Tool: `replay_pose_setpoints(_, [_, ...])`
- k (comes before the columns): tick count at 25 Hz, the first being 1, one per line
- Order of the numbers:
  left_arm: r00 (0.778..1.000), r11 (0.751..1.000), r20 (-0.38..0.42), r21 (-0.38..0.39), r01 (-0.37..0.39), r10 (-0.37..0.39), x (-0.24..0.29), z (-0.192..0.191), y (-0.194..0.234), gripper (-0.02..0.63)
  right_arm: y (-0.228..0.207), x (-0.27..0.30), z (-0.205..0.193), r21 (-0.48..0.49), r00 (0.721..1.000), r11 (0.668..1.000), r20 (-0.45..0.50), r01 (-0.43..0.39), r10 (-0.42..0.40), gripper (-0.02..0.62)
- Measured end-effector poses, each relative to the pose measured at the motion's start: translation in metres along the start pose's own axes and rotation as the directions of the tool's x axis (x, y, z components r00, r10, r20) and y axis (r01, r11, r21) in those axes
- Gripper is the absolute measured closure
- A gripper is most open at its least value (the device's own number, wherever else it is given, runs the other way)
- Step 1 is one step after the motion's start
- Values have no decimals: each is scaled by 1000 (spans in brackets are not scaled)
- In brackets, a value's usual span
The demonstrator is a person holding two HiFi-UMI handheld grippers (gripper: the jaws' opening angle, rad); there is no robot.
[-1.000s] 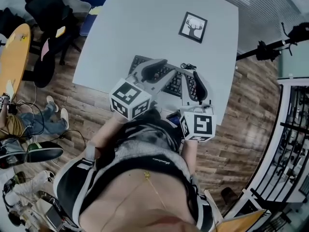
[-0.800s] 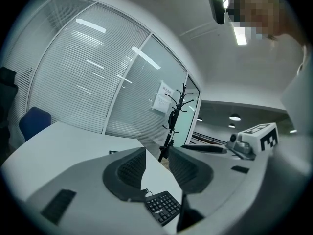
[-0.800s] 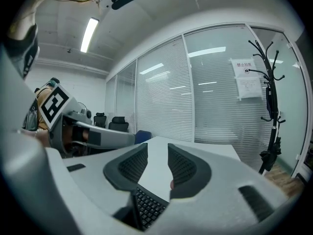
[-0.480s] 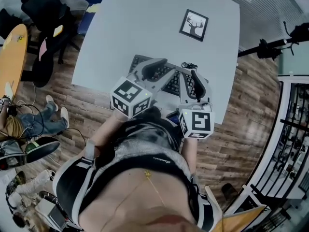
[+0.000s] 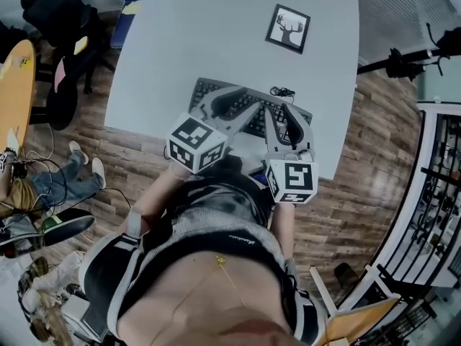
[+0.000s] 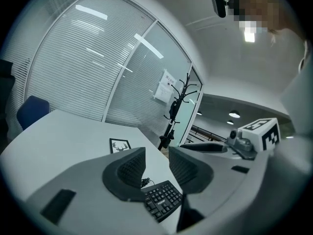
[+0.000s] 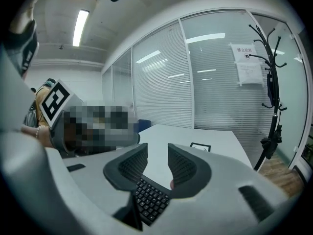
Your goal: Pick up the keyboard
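Meanwhile, on the pale bench, the black keyboard lies flat along the near edge, toward the right near corner, not yet lifted. My left tool hangs over its left half and my right tool over its right half. Each has its jaws narrowly spread with nothing between them, and the keys show below the pads in both gripper views. Whether either tool touches the keyboard I cannot tell. By my reckoning the approach is nearly made; gripping and lifting remain. A small framed deer print sits well apart, near the far edge.
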State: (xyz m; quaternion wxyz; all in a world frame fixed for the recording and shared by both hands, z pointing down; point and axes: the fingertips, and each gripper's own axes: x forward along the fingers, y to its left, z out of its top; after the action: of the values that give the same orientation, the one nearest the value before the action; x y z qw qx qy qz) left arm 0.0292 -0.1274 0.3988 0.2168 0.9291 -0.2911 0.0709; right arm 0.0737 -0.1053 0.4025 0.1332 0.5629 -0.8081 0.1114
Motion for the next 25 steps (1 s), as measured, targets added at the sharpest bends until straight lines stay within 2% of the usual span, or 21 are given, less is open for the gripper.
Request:
replay_pose_setpoints(9, [996,1000,-84,-7,-7,6,7,-33,13,482,-3,10,-40,-12,994,1000,-107,16,-18,463])
replay_pose_setpoints(17, [989,1000,-145,6,-2,3,9,-56,23,474,-4,13,-67,37,987,999,-156,29,-23,463])
replay_pose_setpoints(25, [973,998,-229,65,26,-11,13,-73,29,468,-5,17,-93,28,974,999,-226,37,-30,463])
